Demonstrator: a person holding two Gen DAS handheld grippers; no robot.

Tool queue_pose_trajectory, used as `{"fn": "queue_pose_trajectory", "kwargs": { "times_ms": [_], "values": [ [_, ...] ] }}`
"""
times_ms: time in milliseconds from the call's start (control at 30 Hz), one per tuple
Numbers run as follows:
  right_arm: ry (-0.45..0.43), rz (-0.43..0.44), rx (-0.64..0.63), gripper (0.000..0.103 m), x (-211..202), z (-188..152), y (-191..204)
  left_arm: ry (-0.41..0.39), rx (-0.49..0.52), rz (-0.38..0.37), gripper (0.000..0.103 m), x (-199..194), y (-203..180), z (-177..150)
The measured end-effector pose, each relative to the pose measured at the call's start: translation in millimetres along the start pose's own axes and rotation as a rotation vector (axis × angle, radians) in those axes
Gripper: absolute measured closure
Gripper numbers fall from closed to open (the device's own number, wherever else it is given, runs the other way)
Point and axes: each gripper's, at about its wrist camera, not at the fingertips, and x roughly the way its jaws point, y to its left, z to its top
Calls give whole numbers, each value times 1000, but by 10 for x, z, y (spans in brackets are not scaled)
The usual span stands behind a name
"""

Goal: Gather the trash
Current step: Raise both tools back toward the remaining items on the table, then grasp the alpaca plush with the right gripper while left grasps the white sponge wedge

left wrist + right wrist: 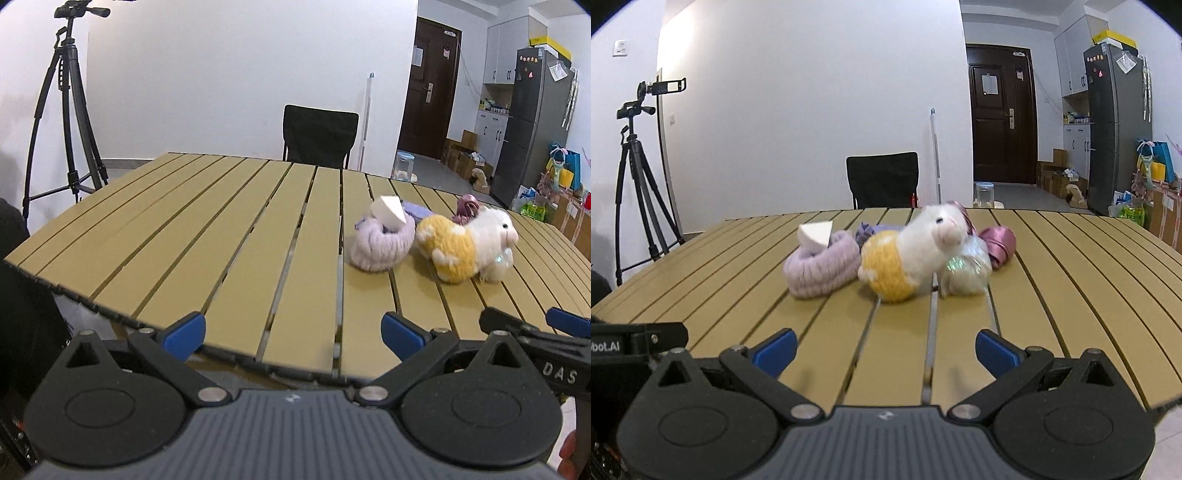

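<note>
white scrap (815, 234) on lilac band (822, 268)

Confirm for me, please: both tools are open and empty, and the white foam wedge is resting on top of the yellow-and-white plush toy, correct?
Not quite. The white foam wedge rests on the lilac knitted fabric ring, beside the yellow-and-white plush toy, as the right wrist view shows. The left tool and the right tool are indeed open and empty.

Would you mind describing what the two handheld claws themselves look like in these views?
Both look identical. The left claw and right claw each have two blue fingertip pads on black linkage arms with silver pivot pins. These join round black housings either side of a ribbed grey body. The neighbouring unit's black side shows white lettering. No cables or sleeves are visible.
</note>
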Motion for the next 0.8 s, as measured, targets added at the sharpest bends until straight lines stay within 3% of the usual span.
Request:
{"fn": "queue_pose_trajectory", "kwargs": {
  "times_ms": [433,800],
  "values": [
    [39,-9,125,6,800,390,-55,-2,-15,-18,0,476,8,442],
    [93,-50,279,10,1288,485,-140,14,-38,-5,0,698,117,560]
  ]
}}
